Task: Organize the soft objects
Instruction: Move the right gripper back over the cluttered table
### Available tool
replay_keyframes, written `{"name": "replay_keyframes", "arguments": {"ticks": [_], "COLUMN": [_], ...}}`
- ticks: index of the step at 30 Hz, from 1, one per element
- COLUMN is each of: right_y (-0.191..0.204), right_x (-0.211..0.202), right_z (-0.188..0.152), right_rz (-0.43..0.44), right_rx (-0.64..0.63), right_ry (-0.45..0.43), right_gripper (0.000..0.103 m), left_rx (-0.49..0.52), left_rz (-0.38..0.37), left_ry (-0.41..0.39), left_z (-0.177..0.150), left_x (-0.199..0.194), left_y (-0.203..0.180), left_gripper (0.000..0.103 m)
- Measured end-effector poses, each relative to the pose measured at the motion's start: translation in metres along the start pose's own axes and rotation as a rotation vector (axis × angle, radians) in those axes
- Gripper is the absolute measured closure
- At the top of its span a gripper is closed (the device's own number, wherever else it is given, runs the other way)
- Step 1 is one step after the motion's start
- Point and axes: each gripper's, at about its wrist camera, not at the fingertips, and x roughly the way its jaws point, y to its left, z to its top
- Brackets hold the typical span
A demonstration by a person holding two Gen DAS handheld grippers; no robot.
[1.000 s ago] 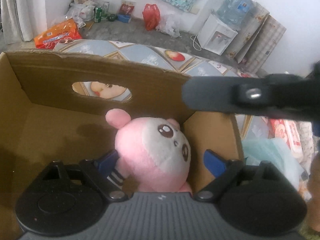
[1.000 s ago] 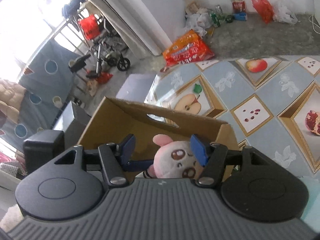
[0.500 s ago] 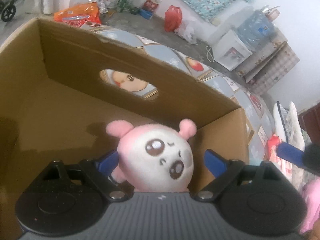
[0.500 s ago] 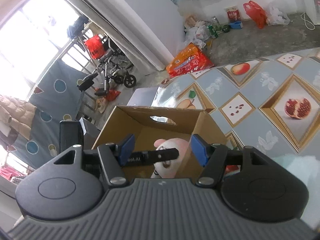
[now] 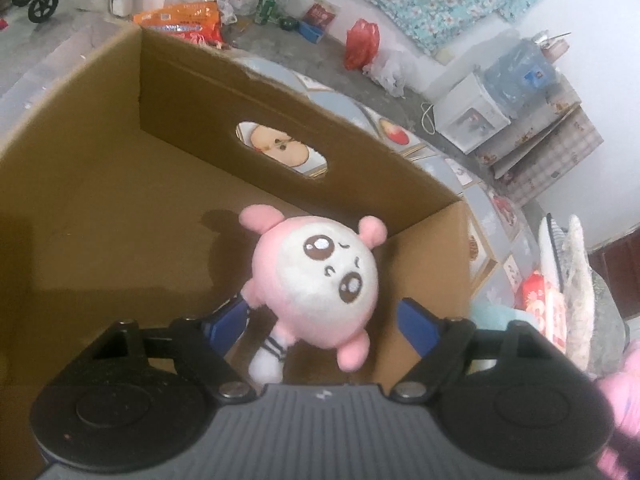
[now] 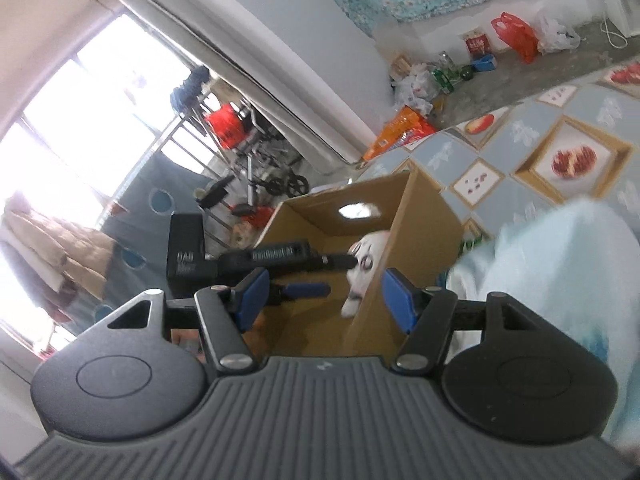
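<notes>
A pink and white plush toy (image 5: 320,276) lies inside an open cardboard box (image 5: 120,208), near its right wall. My left gripper (image 5: 320,320) is open above the box, its blue fingers either side of the plush's lower body without squeezing it. My right gripper (image 6: 322,298) is open and empty, outside the box. In the right wrist view the box (image 6: 424,216) and the plush (image 6: 366,264) show ahead, with the left gripper's body (image 6: 240,258) reaching in. A pale blue soft object (image 6: 560,280) lies at the right.
The box stands on a table with a fruit-pattern cloth (image 6: 560,160). Soft items lie right of the box: a pale blue one (image 5: 492,316), a red pack (image 5: 544,304) and something pink (image 5: 628,372). The floor beyond holds bags and a water dispenser (image 5: 480,116).
The left gripper has drawn back and up from the plush, which now lies free in the box. The right gripper has swung away to the right, toward the pale blue object.
</notes>
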Motion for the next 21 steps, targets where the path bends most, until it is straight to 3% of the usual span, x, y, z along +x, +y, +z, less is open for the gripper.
{"name": "replay_keyframes", "arguments": {"ticks": [3,7,10,14,17,21], "right_y": [-0.006,-0.021,-0.035,-0.056,-0.071,-0.082], "right_x": [-0.035,-0.094,-0.141,-0.192,-0.215,-0.234], "right_z": [-0.03,-0.071,-0.105,-0.155,-0.188,-0.216], "right_rz": [0.006,-0.025,-0.063,-0.107,-0.121,-0.147], "right_rx": [0.022,0.063,0.11,0.199,0.267,0.311], "right_ry": [-0.055,-0.176,-0.281,-0.39,-0.431,-0.468], "right_gripper": [0.039,0.033,0.03,0.026,0.025,0.025], "left_rx": [0.073,0.256,0.409,0.539,0.586,0.605], "left_rz": [0.018,0.023,-0.032,-0.096,-0.169,-0.308], "left_ry": [-0.047,-0.137,-0.229,-0.325,-0.326,-0.271], "left_z": [-0.014,-0.056,-0.103,-0.166,-0.206,-0.246], "left_x": [-0.031,-0.086,-0.127,-0.154,-0.151,-0.132], "left_y": [-0.014,-0.045,-0.067,-0.09,-0.105,-0.124], "left_gripper": [0.019,0.011,0.005,0.002,0.002,0.002]}}
